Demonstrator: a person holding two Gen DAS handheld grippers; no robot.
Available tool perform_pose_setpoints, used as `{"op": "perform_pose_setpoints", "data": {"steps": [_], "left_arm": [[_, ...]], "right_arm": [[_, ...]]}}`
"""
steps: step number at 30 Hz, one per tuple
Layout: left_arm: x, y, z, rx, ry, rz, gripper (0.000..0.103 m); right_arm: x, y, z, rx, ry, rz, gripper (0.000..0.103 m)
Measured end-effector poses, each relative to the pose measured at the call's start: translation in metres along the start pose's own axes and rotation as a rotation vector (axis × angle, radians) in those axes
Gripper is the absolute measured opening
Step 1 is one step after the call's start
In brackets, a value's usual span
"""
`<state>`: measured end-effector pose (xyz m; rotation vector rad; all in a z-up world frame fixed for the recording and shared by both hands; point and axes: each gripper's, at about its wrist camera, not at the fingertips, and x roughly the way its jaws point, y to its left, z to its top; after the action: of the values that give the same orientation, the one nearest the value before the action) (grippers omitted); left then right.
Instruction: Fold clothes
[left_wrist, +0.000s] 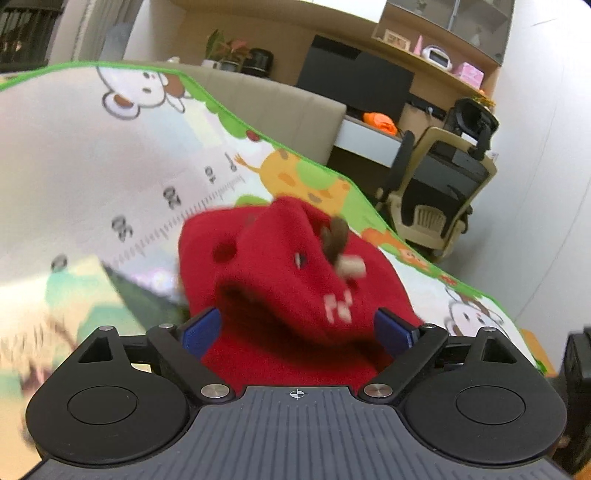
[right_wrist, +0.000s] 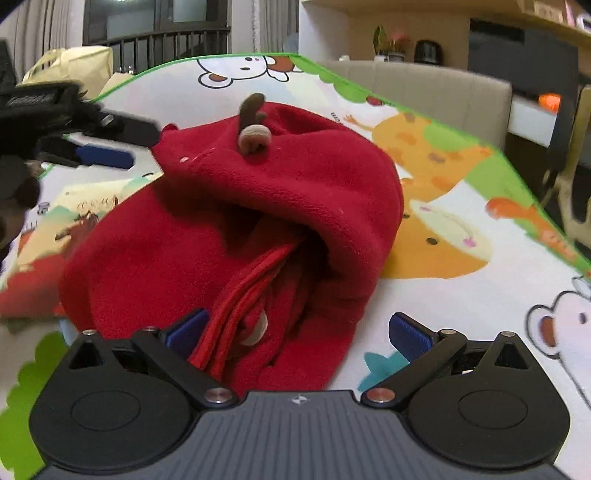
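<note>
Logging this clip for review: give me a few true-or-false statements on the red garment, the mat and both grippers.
1. The red fleece garment lies on a cartoon-printed play mat. True.
2. The garment is neatly folded flat. False: it is bunched and humped.
3. The right gripper is open, its fingers spread. True.
4. The left gripper is clamped shut on the mat's green edge. False: it is open, either side of red fleece.

Cartoon play mat (right_wrist: 461, 295) with green border, animal prints. Beige sofa back (left_wrist: 288, 107) behind it. Dark TV screen (left_wrist: 354, 83), wooden shelf (left_wrist: 436, 59) with pink box (left_wrist: 468, 74), potted plant (left_wrist: 229, 51), orange item (left_wrist: 380, 123), tan office chair (left_wrist: 439, 188).
</note>
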<state>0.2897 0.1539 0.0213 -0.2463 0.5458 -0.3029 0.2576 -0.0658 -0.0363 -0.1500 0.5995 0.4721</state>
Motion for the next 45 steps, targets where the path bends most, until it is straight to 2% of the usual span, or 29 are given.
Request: {"op": "perform_pose_setpoints", "data": {"steps": [1,3,4,7,9,12,16,18,20,24,30,34,45], "left_arm": [[-0.004,-0.001,-0.010,-0.001,0.011,-0.007,0.094],[-0.005,-0.008,-0.035,0.022,0.041,0.028,0.095],[-0.005,-0.014,-0.049,0.054,0.040,0.079,0.095],[-0.021,-0.033,-0.081,0.126,-0.034,0.184,0.095],[-0.043,-0.047,-0.103,0.091,-0.108,0.172,0.096],[-0.063,-0.069,-0.132,0.037,-0.176,0.148,0.099],[-0.063,-0.091,-0.159,0.023,-0.176,0.205,0.102],[-0.060,-0.092,-0.163,0.020,-0.181,0.240,0.102],[-0.059,-0.086,-0.161,-0.027,-0.172,0.251,0.102],[-0.058,-0.076,-0.161,-0.094,-0.162,0.270,0.102],[-0.057,-0.078,-0.162,-0.083,-0.176,0.304,0.102],[-0.058,-0.087,-0.167,-0.046,-0.191,0.354,0.102],[-0.055,-0.098,-0.167,0.026,-0.177,0.398,0.102]], "right_arm": [[-0.003,0.000,-0.002,0.005,0.001,-0.006,0.102],[-0.007,-0.003,-0.006,0.037,-0.012,-0.012,0.103],[-0.009,-0.004,-0.008,0.056,-0.026,-0.017,0.103],[-0.025,0.000,-0.012,0.098,-0.064,-0.017,0.103],[-0.043,0.002,-0.020,0.087,-0.082,-0.016,0.103],[-0.075,0.003,-0.039,0.040,-0.100,-0.030,0.103],[-0.094,0.001,-0.070,-0.057,-0.035,-0.070,0.103],[-0.093,-0.008,-0.082,-0.029,0.038,-0.024,0.103],[-0.091,-0.016,-0.085,0.018,0.070,0.016,0.103],[-0.091,-0.013,-0.088,-0.001,0.079,0.001,0.103],[-0.088,-0.013,-0.085,0.004,0.080,0.005,0.103],[-0.088,-0.013,-0.086,0.003,0.080,0.004,0.103],[-0.088,-0.013,-0.086,0.004,0.080,0.005,0.103]]}}
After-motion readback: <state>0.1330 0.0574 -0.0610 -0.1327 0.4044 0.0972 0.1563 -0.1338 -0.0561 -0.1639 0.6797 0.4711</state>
